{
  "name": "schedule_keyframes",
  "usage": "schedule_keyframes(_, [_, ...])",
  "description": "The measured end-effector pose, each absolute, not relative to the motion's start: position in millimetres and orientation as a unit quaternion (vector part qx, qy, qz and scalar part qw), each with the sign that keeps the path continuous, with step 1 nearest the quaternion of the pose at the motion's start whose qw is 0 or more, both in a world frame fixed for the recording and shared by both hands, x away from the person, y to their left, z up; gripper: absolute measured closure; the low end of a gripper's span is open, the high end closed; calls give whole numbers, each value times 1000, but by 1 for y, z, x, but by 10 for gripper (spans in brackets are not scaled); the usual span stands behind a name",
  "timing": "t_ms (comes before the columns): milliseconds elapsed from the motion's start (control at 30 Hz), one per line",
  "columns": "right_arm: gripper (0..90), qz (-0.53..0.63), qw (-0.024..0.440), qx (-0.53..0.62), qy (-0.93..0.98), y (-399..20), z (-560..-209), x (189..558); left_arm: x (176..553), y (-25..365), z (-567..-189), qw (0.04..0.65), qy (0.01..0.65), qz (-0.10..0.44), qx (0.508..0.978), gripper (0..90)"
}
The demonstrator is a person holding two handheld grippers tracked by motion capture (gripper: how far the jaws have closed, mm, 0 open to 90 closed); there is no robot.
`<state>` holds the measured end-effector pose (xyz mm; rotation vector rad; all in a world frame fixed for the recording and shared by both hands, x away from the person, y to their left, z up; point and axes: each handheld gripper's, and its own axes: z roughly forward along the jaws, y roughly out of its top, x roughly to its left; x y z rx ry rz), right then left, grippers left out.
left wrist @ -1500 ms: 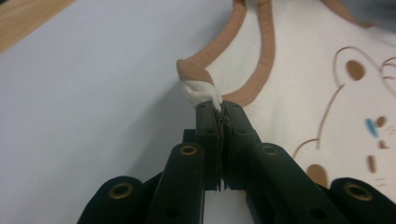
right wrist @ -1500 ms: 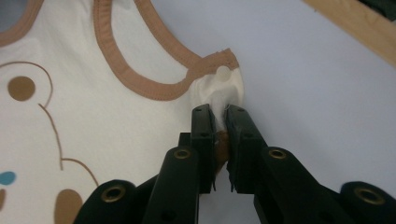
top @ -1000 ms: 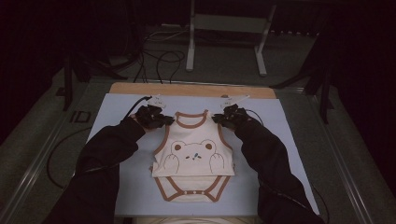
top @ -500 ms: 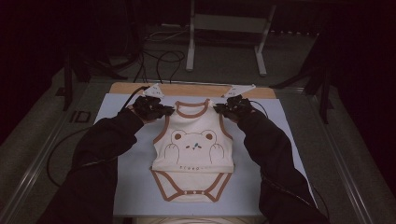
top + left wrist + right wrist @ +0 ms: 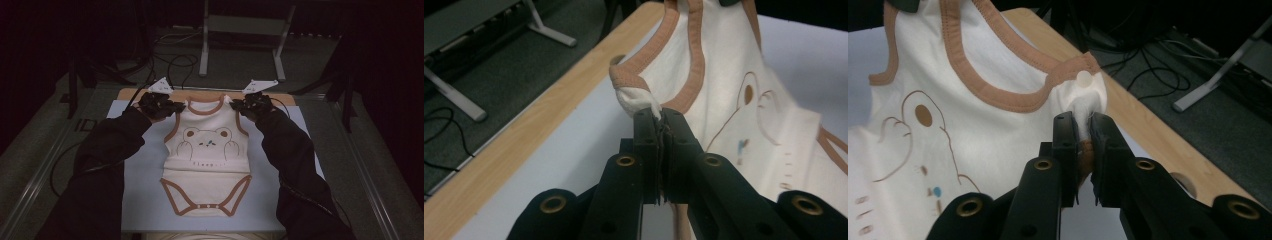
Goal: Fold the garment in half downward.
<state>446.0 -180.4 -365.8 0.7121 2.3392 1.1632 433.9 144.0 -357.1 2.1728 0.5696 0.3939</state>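
Right now, a person stands at the table with a gripper in each hand. Both arms wear dark sleeves [image 5: 107, 150] and come up from the bottom of the high view.

In the middle of that view is a baby bodysuit [image 5: 207, 160]. It is cream with brown trim, and a bear face is drawn on its front. Its top part is held up off the table, and its bottom part with the little snaps lies flat on a pale blue mat [image 5: 145, 200], low in the frame. The mat lies on a wooden board [image 5: 200, 94], whose edge peeks out at the top.

The left gripper [image 5: 172, 106] is at the upper left of the bodysuit. Seen from the left gripper view, the left gripper [image 5: 659, 117] has its jaws clenched on the shoulder strap [image 5: 634, 90], with a bit of white cloth pinched between them.

The right gripper [image 5: 239, 106] is at the upper right of the bodysuit. Seen from the right gripper view, the right gripper [image 5: 1082, 122] is squeezed tight on the other shoulder strap [image 5: 1083, 82], just under a small white snap.

The neck of the bodysuit hangs stretched between the two grippers. Black cables [image 5: 170, 65] lie on the dark floor at the top of the high view.
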Motion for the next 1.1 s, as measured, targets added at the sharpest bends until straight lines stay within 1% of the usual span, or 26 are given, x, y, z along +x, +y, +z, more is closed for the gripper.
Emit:
schedule_keyframes(267, [829, 420, 233, 252, 840, -184, -353, 448, 434, 145, -344, 426, 225, 179, 858, 873])
schedule_keyframes(400, [829, 425, 232, 253, 837, -185, -350, 447, 432, 145, -342, 434, 224, 182, 853, 873])
schedule_keyframes(800, [829, 427, 225, 248, 840, -187, -362, 430, 415, 144, -360, 440, 210, 172, 856, 872])
schedule_keyframes(1100, [829, 433, 223, 236, 841, -186, -372, 410, 402, 146, -370, 443, 203, 167, 857, 872])
